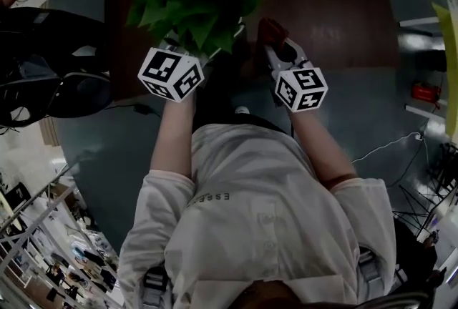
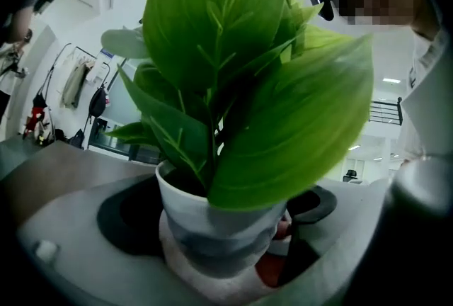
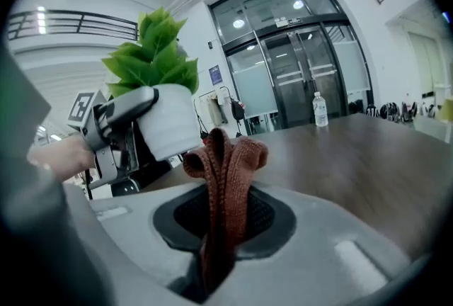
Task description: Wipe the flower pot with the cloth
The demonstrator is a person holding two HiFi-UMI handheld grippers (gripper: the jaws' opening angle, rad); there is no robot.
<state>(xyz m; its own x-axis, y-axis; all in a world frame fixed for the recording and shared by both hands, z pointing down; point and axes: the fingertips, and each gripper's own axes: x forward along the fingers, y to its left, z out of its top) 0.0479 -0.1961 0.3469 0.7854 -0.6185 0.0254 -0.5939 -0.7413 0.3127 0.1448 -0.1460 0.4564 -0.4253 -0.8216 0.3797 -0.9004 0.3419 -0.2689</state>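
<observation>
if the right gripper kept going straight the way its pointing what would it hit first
Probably the brown table ahead, though depth is unclear. The right gripper, shut on the cloth, points right of the flower pot held by the left gripper, so it would likely pass it.

The round white flower pot [image 2: 205, 216] holds bright-green leaves [image 2: 283, 127]. The knitted cloth [image 3: 225, 170] is rust-red. Both marker cubes [image 1: 170, 74] [image 1: 301, 89] bear black-and-white squares; the wooden tabletop [image 3: 368, 156] is dark brown.
</observation>
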